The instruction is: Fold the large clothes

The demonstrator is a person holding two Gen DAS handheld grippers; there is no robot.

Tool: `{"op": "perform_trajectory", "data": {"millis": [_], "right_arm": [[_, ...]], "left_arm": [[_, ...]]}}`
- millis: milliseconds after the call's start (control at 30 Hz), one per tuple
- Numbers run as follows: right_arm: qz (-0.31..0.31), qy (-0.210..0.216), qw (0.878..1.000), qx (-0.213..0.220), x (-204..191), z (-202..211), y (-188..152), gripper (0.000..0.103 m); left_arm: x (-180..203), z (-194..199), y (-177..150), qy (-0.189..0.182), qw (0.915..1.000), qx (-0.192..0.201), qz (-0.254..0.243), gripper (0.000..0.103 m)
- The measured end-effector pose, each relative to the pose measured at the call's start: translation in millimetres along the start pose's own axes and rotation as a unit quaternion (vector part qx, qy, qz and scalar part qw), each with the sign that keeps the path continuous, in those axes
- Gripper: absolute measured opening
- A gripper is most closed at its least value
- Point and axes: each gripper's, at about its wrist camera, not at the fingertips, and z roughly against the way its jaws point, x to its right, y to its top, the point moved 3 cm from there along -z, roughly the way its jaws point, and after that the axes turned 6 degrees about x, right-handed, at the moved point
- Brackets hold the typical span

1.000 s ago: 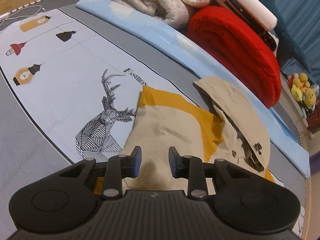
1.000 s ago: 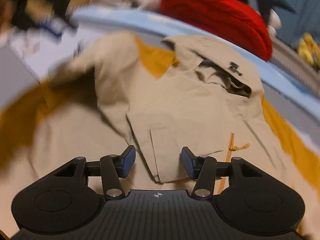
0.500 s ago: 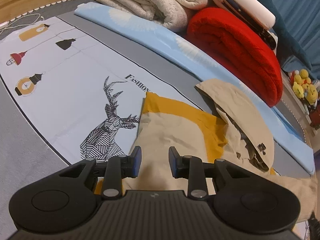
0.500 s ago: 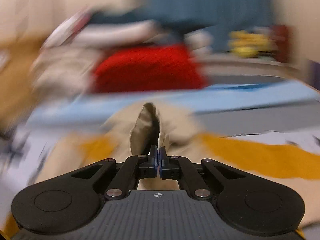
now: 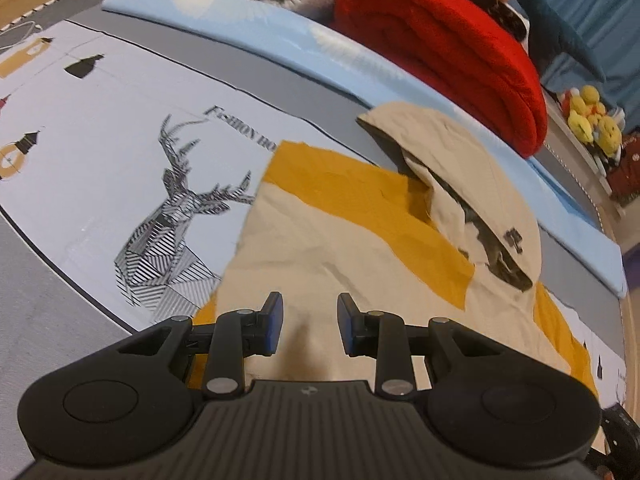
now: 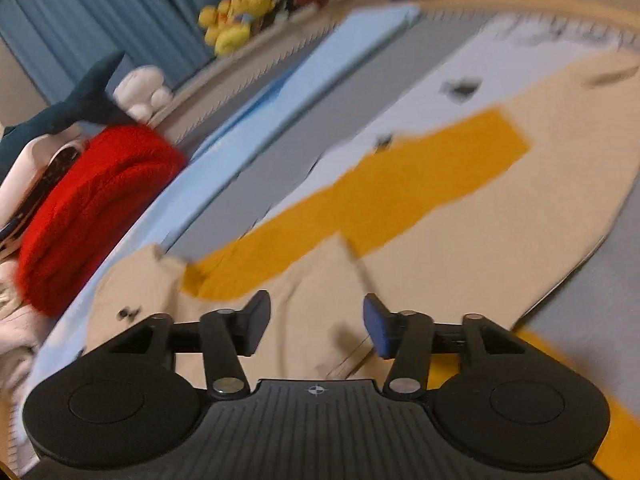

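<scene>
The beige-and-mustard hooded cotton jacket (image 5: 344,248) lies spread on the deer-printed bedsheet (image 5: 132,160) (red folded blanket (image 5: 440,48) beyond). The left gripper (image 5: 308,322) hovers part-open, empty; the right gripper (image 6: 316,322), jaws just reopened, holds nothing.

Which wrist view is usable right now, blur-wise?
Left wrist: sharp, jacket and deer print crisp, only fisheye bending. Right wrist: motion-smeared and tilted, jacket edges and red blanket soft; the gripper itself stays sharp.
</scene>
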Motion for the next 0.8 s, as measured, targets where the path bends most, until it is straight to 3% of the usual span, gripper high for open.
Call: {"op": "perform_trajectory", "data": {"millis": [167,300,433,500,633,733,800], "right_arm": [[-0.052,-0.009,0.996,-0.075,16.3,-26.7,-18.2,0.054],[-0.071,-0.019,0.993,-0.090,21.3,-38.3,-29.6,0.052],[-0.060,-0.003,0.995,-0.079,20.9,-37.5,-25.5,0.015],[-0.048,0.003,0.997,-0.056,14.4,-28.9,-18.9,0.009],[-0.023,-0.006,1.000,-0.011,5.4,-10.5,-5.7,0.010],[-0.041,-0.066,0.996,-0.032,21.0,-15.1,-6.5,0.023],[-0.046,-0.110,0.993,-0.016,28.5,-13.9,-6.6,0.023]], "left_arm": [[6.2,-8.0,-7.7,-0.007,0.9997,-0.020,-0.014,0.033],[10.6,-11.9,-12.4,-0.013,0.9993,-0.030,-0.019,0.037],[14.6,-13.8,-16.0,-0.017,0.9988,-0.036,-0.028,0.037],[15.8,-14.6,-17.5,-0.019,0.9985,-0.039,-0.032,0.037],[14.7,-19.8,-21.4,-0.021,0.9976,-0.051,-0.041,0.037],[10.2,-28.6,-28.2,-0.006,0.9964,-0.069,-0.049,0.037],[5.1,-34.8,-33.2,0.006,0.9950,-0.084,-0.053,0.037]]}}
